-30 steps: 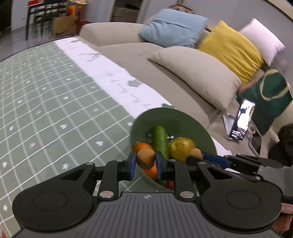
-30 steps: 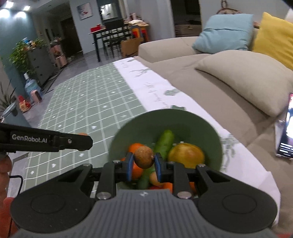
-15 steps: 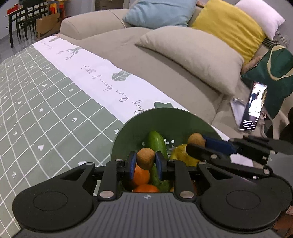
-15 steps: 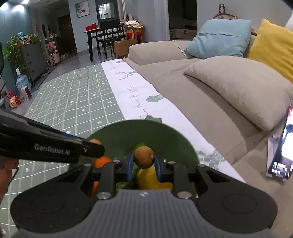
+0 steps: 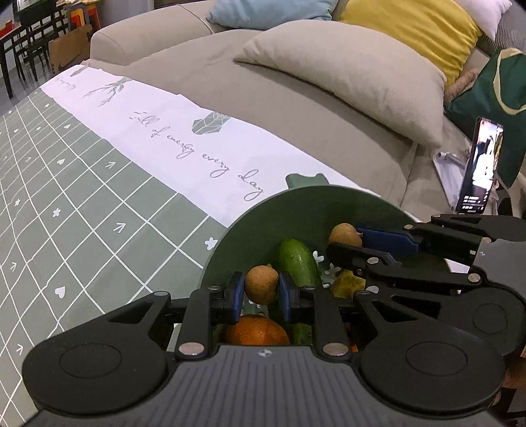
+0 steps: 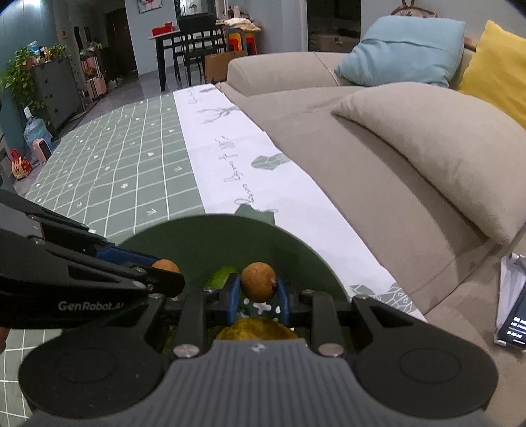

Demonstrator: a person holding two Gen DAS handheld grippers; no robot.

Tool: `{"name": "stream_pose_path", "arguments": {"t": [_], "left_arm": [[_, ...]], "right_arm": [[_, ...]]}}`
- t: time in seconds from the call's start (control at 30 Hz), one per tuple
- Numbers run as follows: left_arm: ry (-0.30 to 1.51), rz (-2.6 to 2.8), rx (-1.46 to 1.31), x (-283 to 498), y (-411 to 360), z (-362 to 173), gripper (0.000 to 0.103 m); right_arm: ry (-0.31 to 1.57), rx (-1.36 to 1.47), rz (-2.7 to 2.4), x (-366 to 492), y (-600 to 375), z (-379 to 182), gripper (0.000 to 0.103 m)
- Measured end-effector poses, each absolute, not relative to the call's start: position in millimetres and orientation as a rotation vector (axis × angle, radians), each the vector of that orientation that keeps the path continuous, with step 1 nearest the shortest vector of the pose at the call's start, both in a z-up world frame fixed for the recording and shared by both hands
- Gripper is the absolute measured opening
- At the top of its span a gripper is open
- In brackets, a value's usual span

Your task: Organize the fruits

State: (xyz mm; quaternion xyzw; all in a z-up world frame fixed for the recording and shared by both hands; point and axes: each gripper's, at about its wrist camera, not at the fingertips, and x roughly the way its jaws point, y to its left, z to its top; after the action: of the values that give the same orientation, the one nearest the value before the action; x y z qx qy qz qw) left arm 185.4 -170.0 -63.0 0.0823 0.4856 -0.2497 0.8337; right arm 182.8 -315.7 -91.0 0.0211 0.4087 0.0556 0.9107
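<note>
A green cloth with a white grid [image 5: 82, 203] covers the surface, and a white runner printed with script [image 5: 184, 144] lies along its edge beside a beige sofa [image 6: 328, 138]. On the sofa are a beige cushion [image 5: 345, 69], a blue cushion [image 6: 404, 49] and a yellow cushion [image 5: 411, 29]; a phone [image 5: 480, 164] stands propped on the seat next to a dark green bag [image 5: 493, 98]. Farther back in the room are a dark dining table with chairs [image 6: 194, 42], a cardboard box [image 6: 220, 65] and a cabinet with plants on top [image 6: 49, 85].

A dark green bowl [image 5: 296, 210] sits near the runner edge of the surface, partly over the runner. Inside it lie a cucumber [image 5: 297, 262], an orange [image 5: 256, 331] and a yellow fruit [image 6: 256, 328].

The left gripper [image 5: 261, 290] is narrowed onto a small brown fruit [image 5: 261, 284], pinched between its blue pads above the near side of the bowl, just over the orange. The right gripper [image 6: 258, 289] is likewise clamped on a second small brown fruit [image 6: 258, 281], held over the bowl's interior above the yellow fruit. The two grippers are close together over the bowl, the left reaching in from the grid side and the right from the sofa side.
</note>
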Motion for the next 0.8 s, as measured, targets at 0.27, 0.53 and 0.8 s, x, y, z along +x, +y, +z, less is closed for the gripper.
{"name": "stream_pose_path", "arguments": {"t": [0.27,0.53,0.8], "left_arm": [[1.022,-0.527,0.188,185.2,-171.2,-66.6,0.026],[1.003,-0.518,0.174,182.0,-165.3,-58.1,0.046],[0.921,-0.483,0.155,160.0,-147.7,-16.5,0.046]], "right_arm": [[0.857,0.041,0.110,185.4,-314.2,-97.1,0.020],[0.851,0.076,0.089,182.4,-320.4,-89.8,0.022],[0.779,0.083,0.083,163.3,-315.4,-50.5,0.037]]}}
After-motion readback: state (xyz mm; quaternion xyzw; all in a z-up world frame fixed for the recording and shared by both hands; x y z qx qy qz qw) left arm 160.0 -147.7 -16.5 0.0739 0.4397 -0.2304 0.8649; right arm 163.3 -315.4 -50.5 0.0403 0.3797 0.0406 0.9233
